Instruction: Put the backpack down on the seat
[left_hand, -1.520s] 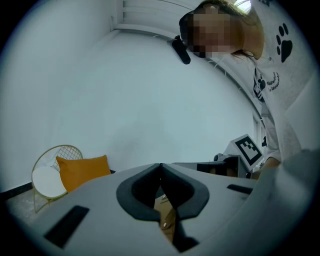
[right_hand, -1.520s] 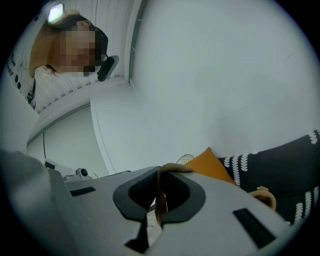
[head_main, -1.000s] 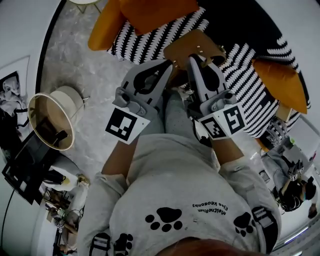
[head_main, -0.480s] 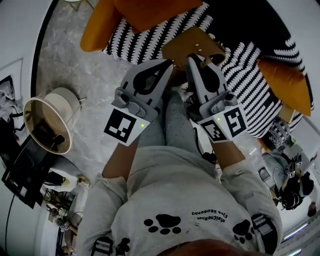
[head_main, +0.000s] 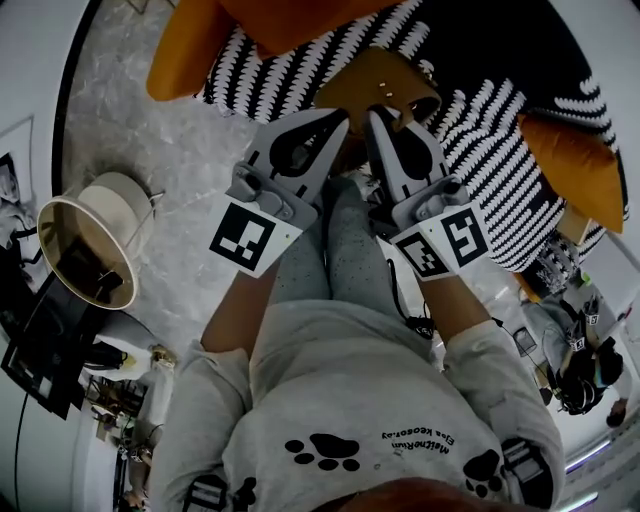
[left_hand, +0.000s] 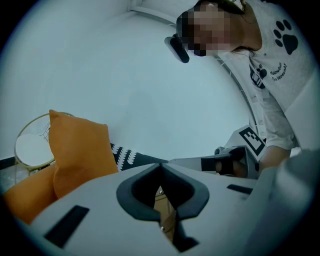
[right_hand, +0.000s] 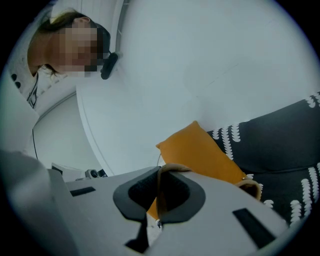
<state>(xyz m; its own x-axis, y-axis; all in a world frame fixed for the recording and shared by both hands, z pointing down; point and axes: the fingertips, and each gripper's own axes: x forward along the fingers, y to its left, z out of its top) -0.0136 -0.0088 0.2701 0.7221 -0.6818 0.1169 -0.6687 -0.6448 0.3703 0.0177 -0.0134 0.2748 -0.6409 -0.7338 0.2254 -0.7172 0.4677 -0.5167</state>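
Item: tan-brown smooth leather backpack (head_main: 378, 85), flat flap with small metal studs. It is held over the black-and-white zigzag-patterned fabric seat (head_main: 490, 120), among plump orange fabric cushions (head_main: 572, 170); contact with the seat cannot be told. Held by 2 grippers: the left gripper (head_main: 338, 122) is clamped on the leather edge, and the right gripper (head_main: 376, 115) is pinched on a thin tan strap (right_hand: 160, 190).

You have two grippers, the left gripper (head_main: 338, 120) and right gripper (head_main: 373, 113), one backpack (head_main: 385, 82), one seat (head_main: 262, 78), one lampshade (head_main: 85, 250) and three cushions: left cushion (head_main: 185, 50), top cushion (head_main: 300, 18), right cushion (head_main: 575, 170).
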